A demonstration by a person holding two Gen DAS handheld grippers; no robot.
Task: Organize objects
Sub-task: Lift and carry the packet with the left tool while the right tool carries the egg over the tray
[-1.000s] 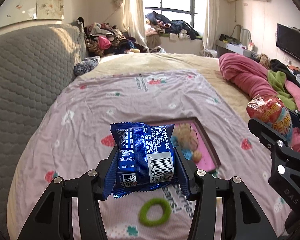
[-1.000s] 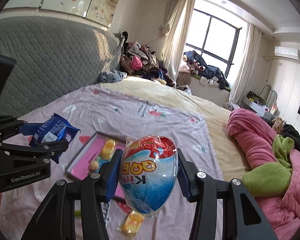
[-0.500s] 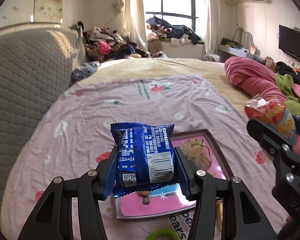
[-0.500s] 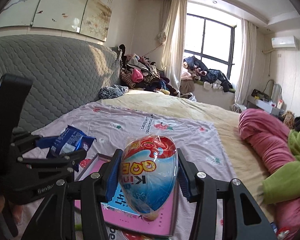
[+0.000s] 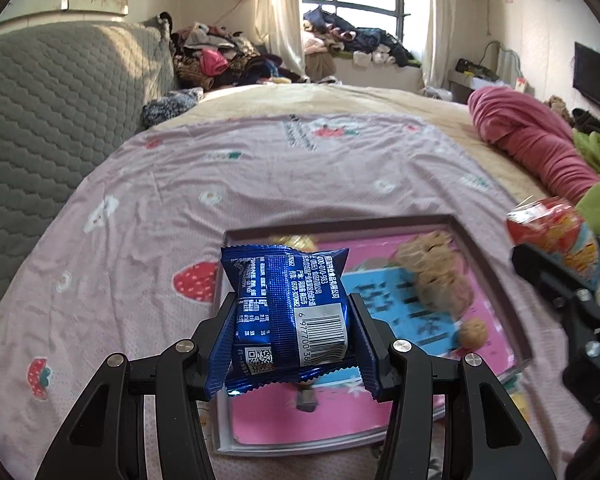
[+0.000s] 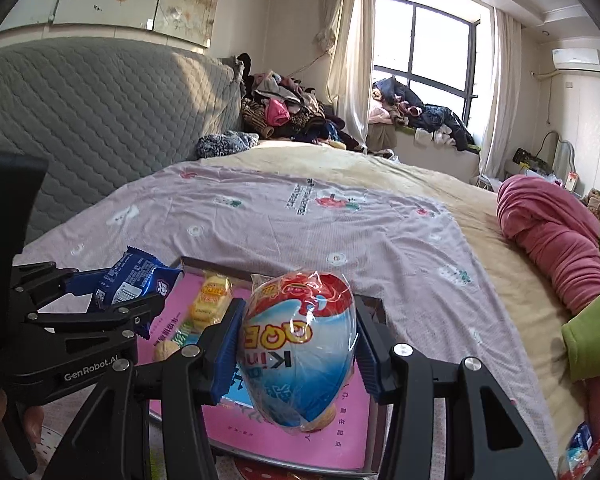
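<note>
Carrying two snacks toward the pink tray [image 5: 485,267] on the bed.
Left view: left gripper [image 5: 291,334] clamping blue packet [image 5: 288,312] above tray's near edge; could crush it, or drop it onto loose cookies [image 5: 440,276]. Right view: right gripper [image 6: 298,346] squeezing wrapped egg [image 6: 298,344] over tray; slick wrap may slip.

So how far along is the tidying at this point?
Partly done. Done: a yellow snack pack and small round treats already lie in the pink tray. In hand: the left gripper clamps a blue wrapper, the right gripper an egg-shaped pack, both over the tray. Left: releasing both.
</note>
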